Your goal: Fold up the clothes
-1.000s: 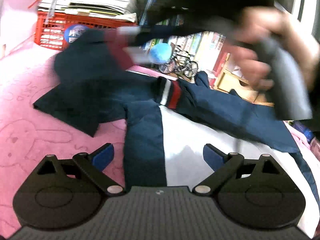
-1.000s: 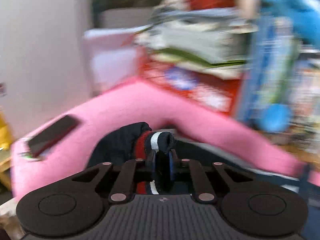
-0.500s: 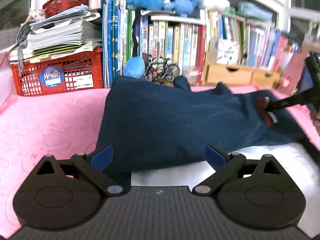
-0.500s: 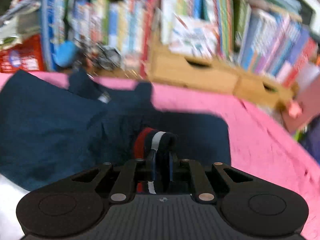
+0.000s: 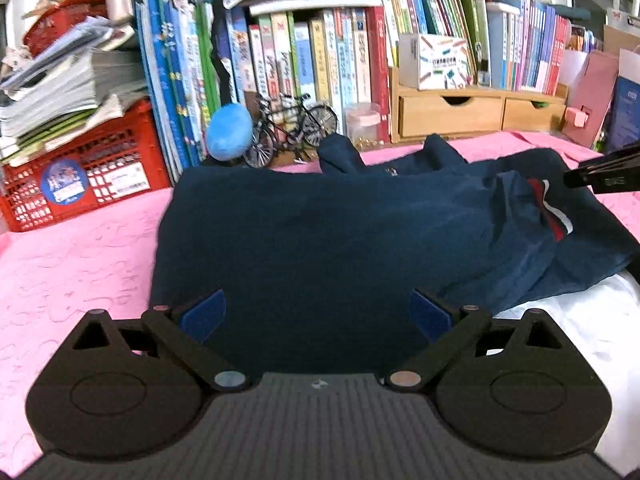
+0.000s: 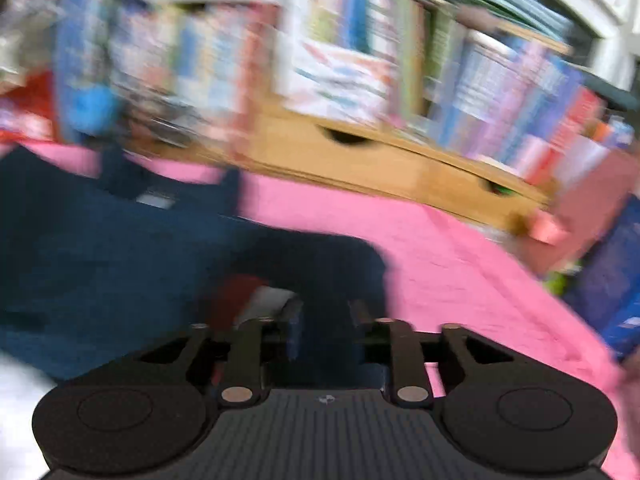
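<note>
Pink bedspread (image 5: 80,248), navy jacket (image 5: 320,240) lying crosswise, striped cuff (image 5: 550,210) right

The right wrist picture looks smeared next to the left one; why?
Right wrist view: motion blur streaks the upright colourful books and the navy blue cloth garment. Left wrist view: sharp, though the fisheye lens bows the edges.

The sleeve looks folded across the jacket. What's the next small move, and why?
Probably draw the right tool back, clear of the striped cuff: its jaws stand apart, and the cuff lies loose on the navy jacket. The left tool is open and holds nothing.
</note>
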Action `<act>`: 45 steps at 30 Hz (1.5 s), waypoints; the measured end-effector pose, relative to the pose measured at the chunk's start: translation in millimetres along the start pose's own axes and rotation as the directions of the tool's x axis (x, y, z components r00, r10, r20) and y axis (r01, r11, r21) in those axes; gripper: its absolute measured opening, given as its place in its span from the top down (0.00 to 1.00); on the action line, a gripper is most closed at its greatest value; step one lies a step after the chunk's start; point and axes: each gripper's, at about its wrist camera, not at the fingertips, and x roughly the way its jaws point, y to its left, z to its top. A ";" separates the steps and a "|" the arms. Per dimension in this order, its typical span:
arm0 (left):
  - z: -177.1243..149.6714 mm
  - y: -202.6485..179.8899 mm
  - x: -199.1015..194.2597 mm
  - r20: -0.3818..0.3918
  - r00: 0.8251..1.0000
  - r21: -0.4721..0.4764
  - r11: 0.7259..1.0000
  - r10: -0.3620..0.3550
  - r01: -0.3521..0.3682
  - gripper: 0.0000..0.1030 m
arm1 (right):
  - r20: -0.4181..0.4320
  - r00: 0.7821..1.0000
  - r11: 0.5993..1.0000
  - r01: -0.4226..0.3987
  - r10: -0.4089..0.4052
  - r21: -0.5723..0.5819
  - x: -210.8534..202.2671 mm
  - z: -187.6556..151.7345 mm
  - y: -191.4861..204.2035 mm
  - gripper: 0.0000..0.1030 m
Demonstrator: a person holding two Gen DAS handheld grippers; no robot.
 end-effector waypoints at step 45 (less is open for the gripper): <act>-25.2 21.1 21.5 -0.061 0.995 0.037 0.996 0.081 -0.079 0.00 | -0.006 0.993 0.989 -0.121 0.121 0.082 -9.4 -51.7 20.0 0.30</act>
